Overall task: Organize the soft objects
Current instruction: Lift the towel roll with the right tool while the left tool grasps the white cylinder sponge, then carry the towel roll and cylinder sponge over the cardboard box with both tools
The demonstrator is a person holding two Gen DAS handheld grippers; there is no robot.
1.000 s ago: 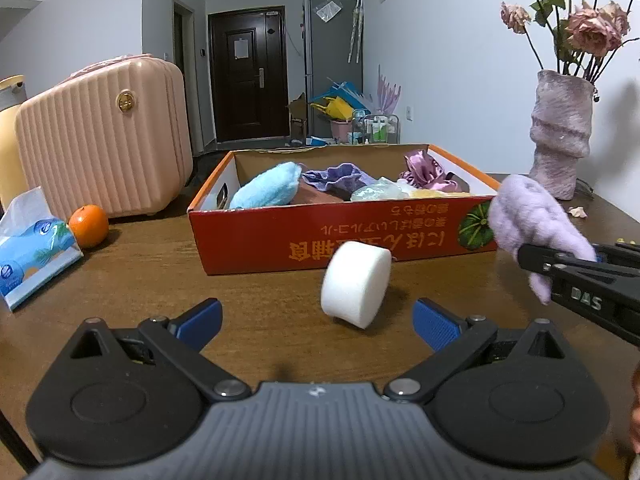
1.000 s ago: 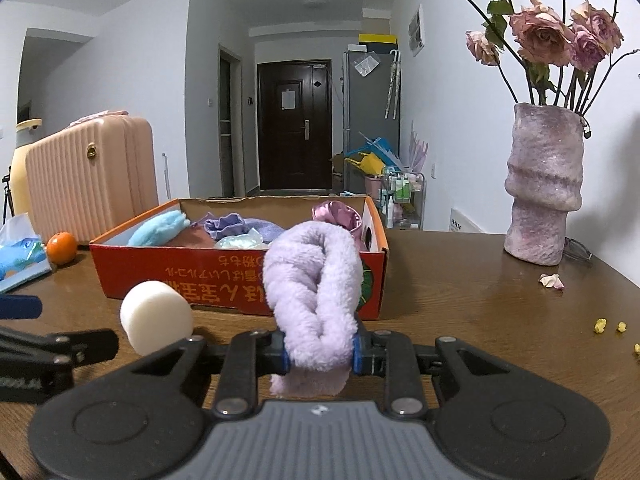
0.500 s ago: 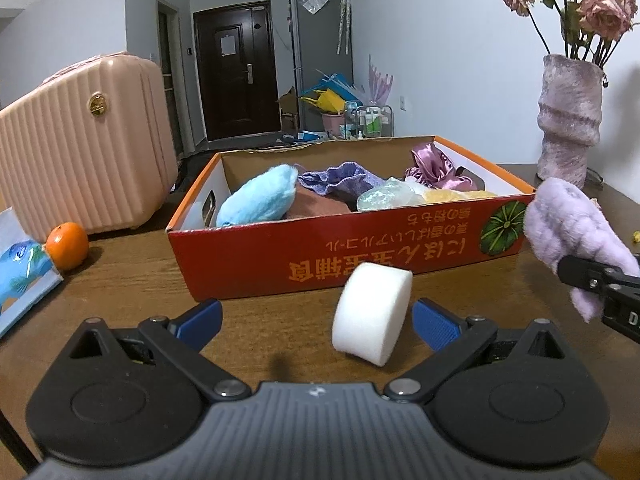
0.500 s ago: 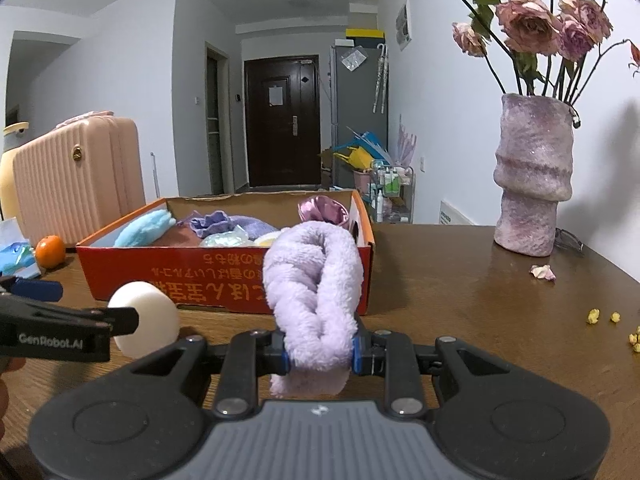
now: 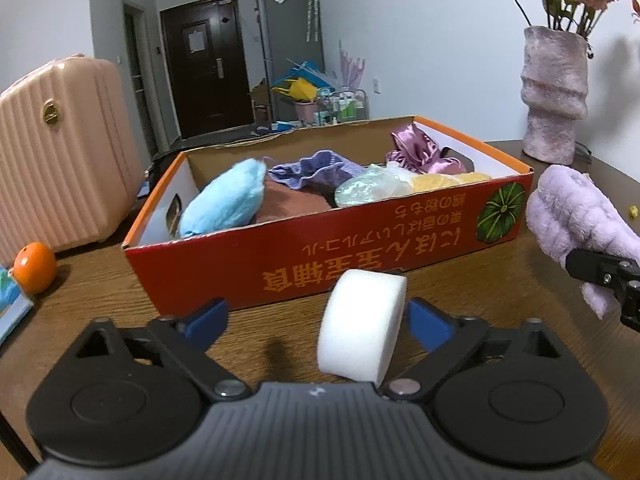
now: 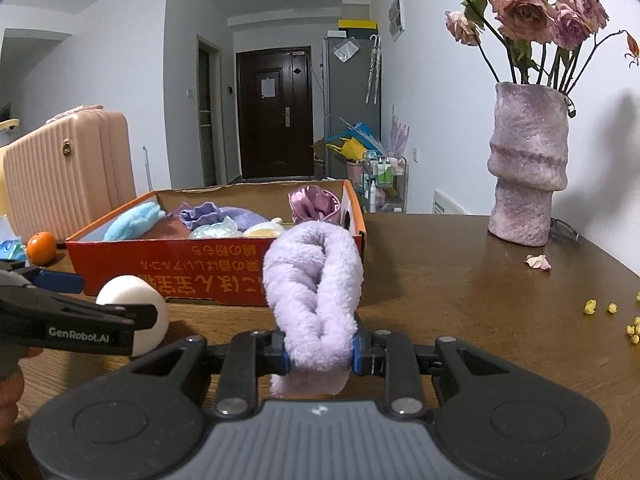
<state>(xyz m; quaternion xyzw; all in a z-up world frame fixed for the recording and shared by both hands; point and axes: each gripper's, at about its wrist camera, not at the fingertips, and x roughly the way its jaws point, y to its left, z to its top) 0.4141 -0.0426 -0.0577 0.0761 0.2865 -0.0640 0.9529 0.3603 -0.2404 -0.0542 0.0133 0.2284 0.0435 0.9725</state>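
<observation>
The left gripper (image 5: 316,318) is standing wide open around the white sponge (image 5: 362,326), which is resting on the table (image 5: 480,280) just in front of the red box (image 5: 332,256). The right gripper (image 6: 320,354) is pinching the purple towel (image 6: 314,292) near the box's right corner. Advice: centre the sponge between the pads, squeeze gently since it looks compressible, and lift both clear of the box wall before releasing.

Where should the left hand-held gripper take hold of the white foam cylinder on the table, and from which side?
Grip the white foam cylinder across its two flat faces, coming in low from the near side. It rests on its curved side before the orange box, flat faces sideways, already between the open fingers of the left hand-held gripper. Probably close gently, since foam squashes.
</observation>
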